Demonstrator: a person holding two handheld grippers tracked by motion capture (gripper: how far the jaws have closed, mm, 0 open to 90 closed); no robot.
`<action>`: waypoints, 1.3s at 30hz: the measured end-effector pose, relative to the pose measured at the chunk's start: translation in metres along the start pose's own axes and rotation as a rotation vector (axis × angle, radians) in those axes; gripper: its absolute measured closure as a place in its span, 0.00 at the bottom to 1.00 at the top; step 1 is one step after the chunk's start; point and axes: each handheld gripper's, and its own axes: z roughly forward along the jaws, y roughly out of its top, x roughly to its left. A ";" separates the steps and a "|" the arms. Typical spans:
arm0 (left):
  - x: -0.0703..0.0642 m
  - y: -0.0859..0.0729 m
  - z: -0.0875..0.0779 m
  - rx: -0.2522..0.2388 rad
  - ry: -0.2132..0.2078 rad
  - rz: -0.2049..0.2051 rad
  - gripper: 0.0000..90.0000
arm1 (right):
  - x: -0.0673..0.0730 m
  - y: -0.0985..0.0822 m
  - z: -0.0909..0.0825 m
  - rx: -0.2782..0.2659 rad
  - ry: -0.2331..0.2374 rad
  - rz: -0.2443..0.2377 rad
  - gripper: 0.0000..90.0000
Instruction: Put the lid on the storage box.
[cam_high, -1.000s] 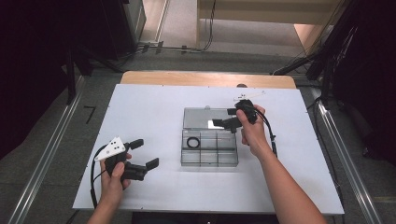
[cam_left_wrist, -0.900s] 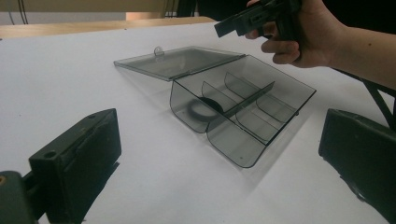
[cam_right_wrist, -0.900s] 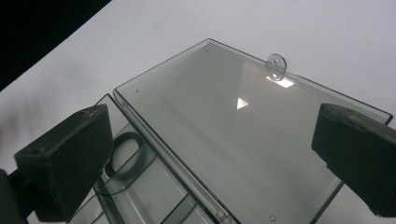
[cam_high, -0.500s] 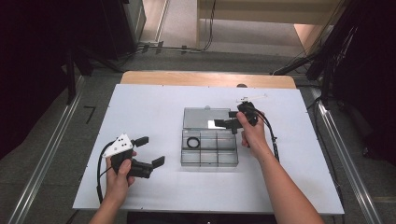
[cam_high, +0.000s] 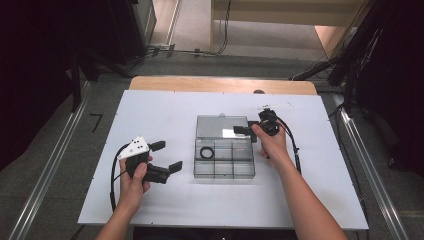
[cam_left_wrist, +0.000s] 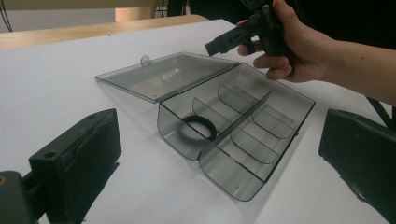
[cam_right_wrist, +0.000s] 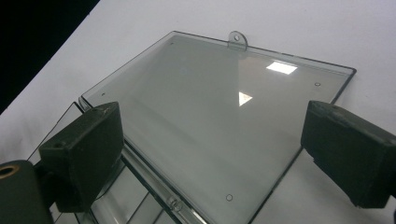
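High view: a clear compartment box (cam_high: 223, 159) sits at the centre of the white counter (cam_high: 165, 110), its lid (cam_high: 221, 126) swung fully back and lying flat on the far side. A black ring (cam_high: 206, 152) lies in the box's far-left compartment. The left hand-held gripper (cam_high: 166, 156) rests on the counter just left of the box, jaws wide apart and holding nothing. The right hand-held gripper (cam_high: 243, 131) hovers over the lid's right edge. Right gripper view: jaws spread wide above the lid (cam_right_wrist: 210, 121), gripping nothing. Left gripper view: the ring (cam_left_wrist: 200, 128) lies against the box's near wall, beside a divider.
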 end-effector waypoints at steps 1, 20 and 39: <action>0.000 0.001 0.001 0.000 0.000 0.000 0.00 | 0.000 0.000 0.000 0.002 -0.003 0.001 0.05; 0.011 0.019 0.029 0.011 -0.023 -0.021 0.00 | -0.009 -0.008 0.006 0.038 -0.018 0.051 0.09; 0.025 0.041 0.059 0.015 -0.043 -0.036 0.00 | -0.012 -0.012 0.009 0.045 -0.028 0.086 0.23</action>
